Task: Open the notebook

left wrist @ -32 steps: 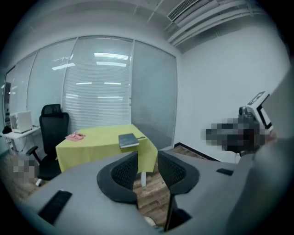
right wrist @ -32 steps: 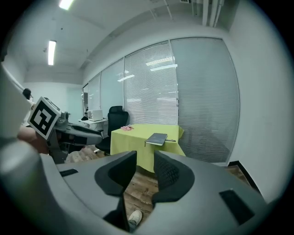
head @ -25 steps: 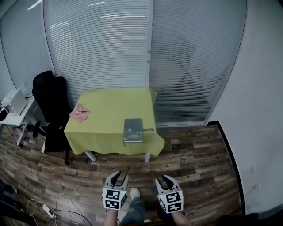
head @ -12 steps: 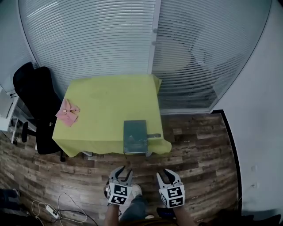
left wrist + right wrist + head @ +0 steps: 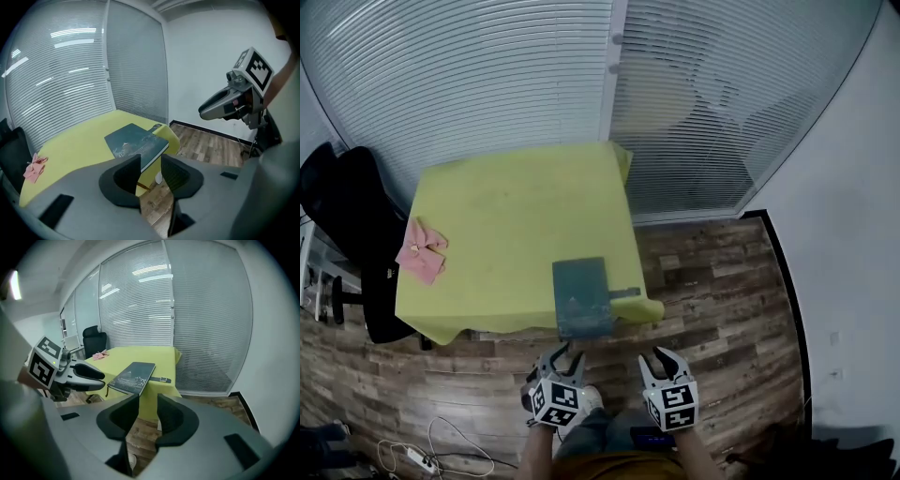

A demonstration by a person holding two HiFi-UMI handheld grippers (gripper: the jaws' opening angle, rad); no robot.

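Green surface (image 5: 506,216): carries the closed notebook (image 5: 582,296) at its near edge.
Your left gripper (image 5: 561,358): fingers spread, empty, short of the surface.
Your right gripper (image 5: 666,361): fingers spread, empty, over the floor (image 5: 712,281).

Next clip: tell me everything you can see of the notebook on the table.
The notebook is closed and lies flat, cover up, at the near edge of the yellow-green cloth, towards its right corner. Its near end seems to jut slightly past that edge. The cover is dark blue-grey with a faint pale print, and it looks like a stiff hardcover of moderate thickness. A dark strap with a small buckle sticks out from its right side and rests on the cloth. Only the cloth touches it.
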